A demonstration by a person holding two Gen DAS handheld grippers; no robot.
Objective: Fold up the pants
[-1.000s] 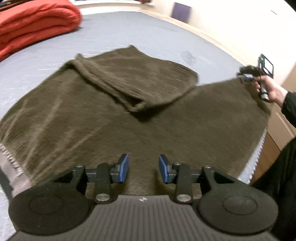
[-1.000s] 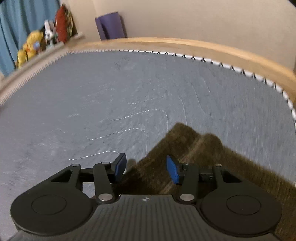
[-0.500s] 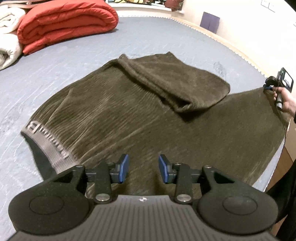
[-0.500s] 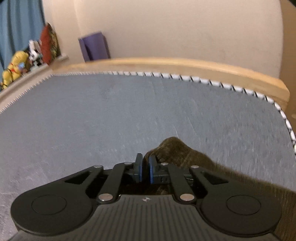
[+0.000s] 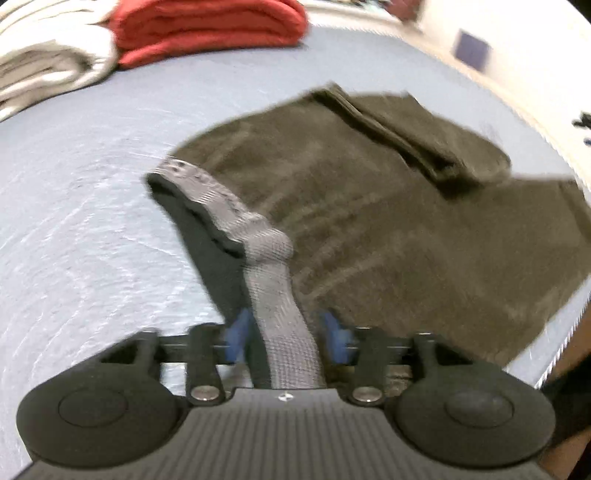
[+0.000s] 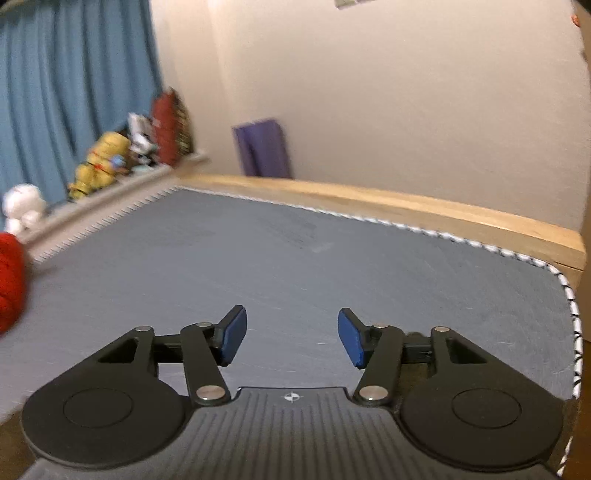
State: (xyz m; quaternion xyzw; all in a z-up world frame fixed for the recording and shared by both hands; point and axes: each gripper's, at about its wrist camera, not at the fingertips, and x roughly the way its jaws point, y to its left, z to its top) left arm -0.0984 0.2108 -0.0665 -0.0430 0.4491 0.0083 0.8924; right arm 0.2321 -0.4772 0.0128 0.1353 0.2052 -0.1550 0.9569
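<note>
Dark brown corduroy pants (image 5: 388, 229) lie spread on the grey-blue bed, one leg folded back over the other at the far side. Their grey waistband (image 5: 273, 280) rises from the bed and runs between the blue pads of my left gripper (image 5: 284, 334), whose jaws stand apart on either side of the band; the view is blurred. My right gripper (image 6: 288, 338) is open and empty above the bare mattress near the right corner. The pants do not show in the right wrist view.
A folded red quilt (image 5: 210, 26) and a white blanket (image 5: 48, 70) lie at the far end of the bed. A wooden bed frame (image 6: 424, 210) edges the mattress. Plush toys (image 6: 103, 162) line a ledge by the blue curtain. A purple mat (image 6: 262, 147) leans on the wall.
My right gripper was shut on the pant leg's end half a second ago; it has let go, opened and lifted away. My left gripper moved left to the waistband, which now lies between its pads.
</note>
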